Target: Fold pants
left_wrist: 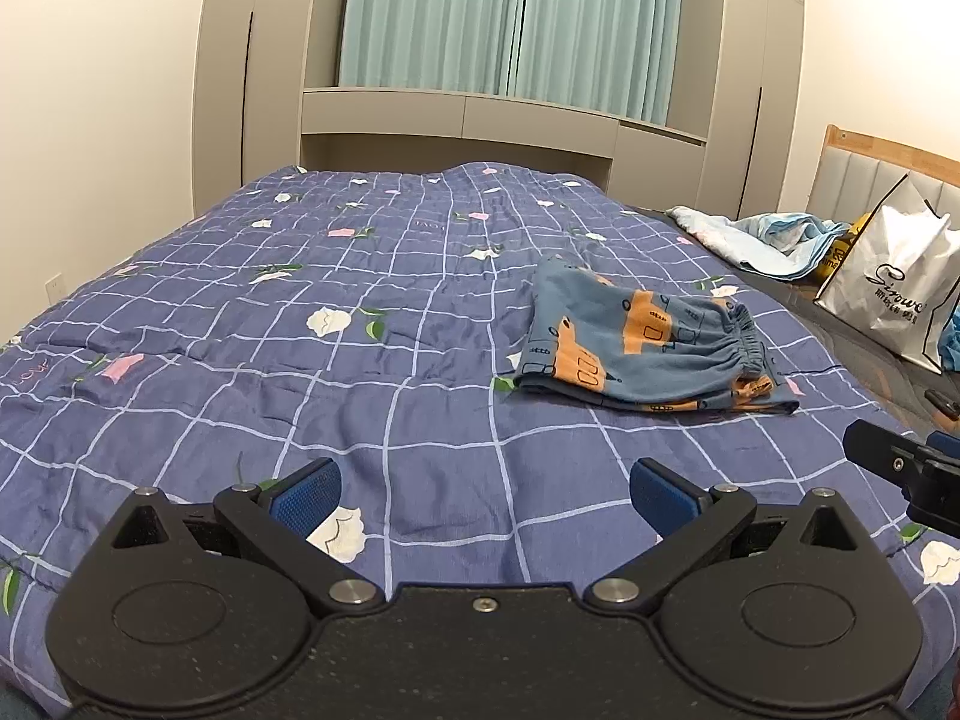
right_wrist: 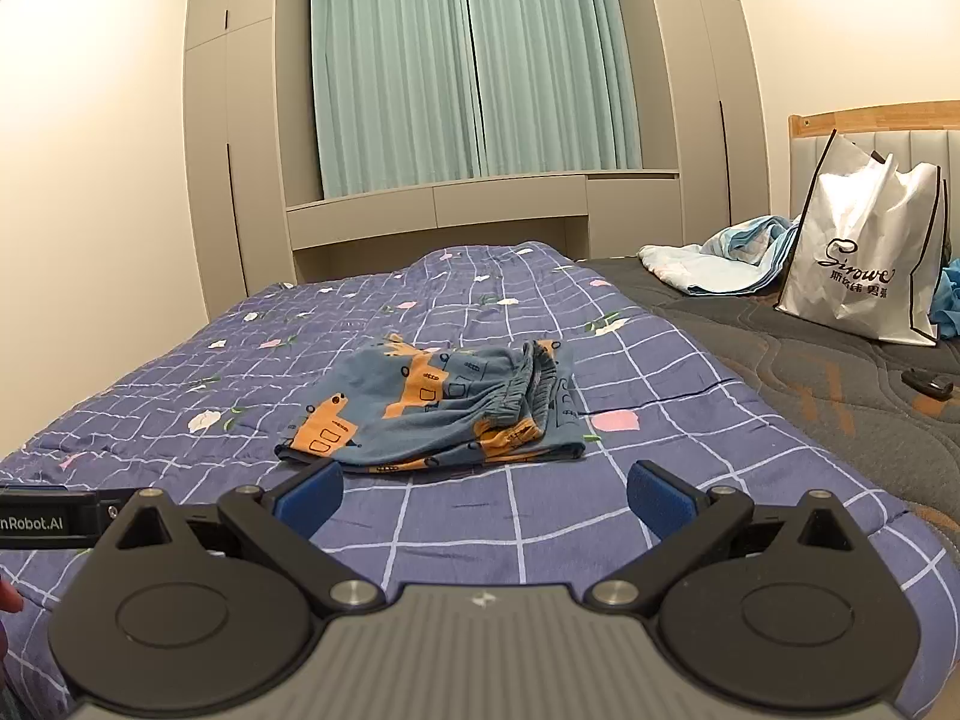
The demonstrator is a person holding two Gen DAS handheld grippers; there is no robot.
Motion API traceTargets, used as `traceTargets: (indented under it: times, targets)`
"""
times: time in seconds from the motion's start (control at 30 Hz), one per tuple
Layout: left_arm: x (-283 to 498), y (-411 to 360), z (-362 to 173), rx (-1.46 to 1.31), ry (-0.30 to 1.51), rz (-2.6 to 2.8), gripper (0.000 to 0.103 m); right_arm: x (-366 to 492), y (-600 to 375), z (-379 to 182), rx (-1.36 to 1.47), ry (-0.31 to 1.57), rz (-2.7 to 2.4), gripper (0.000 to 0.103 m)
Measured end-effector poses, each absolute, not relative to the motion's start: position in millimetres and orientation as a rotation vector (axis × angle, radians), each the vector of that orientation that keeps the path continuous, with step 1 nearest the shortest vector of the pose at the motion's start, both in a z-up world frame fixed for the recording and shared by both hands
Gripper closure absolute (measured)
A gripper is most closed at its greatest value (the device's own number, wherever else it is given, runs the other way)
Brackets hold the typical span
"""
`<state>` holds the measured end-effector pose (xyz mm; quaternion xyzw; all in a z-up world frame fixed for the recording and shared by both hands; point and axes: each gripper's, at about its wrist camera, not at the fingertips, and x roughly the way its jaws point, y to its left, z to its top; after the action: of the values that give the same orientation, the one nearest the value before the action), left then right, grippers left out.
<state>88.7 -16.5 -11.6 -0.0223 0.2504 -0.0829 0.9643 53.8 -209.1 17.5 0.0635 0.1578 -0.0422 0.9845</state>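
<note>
My left hand-held gripper [left_wrist: 483, 495] and right hand-held gripper [right_wrist: 483, 495] gape wide, empty, near the pants [right_wrist: 438, 414] lying folded on the bed [right_wrist: 600, 516]; a careless nudge could undo the fold.

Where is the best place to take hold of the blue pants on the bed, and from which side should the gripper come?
Probably the gathered elastic waistband of the pants. It is the thickest, raised edge, lying toward the right end of the bundle, while the rest lies flat on the quilt. The right gripper, open and nearest, could come in low from the near right side.
</note>
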Motion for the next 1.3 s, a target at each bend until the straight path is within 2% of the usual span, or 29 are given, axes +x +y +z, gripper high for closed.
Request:
traceTargets:
  times: [1.3]
  targets:
    - [91.4, -19.2, -19.7, -0.052, 0.550, -0.131, 0.001, 55.9, -211.4, 6.7, 0.133, 0.343, -0.088, 0.000]
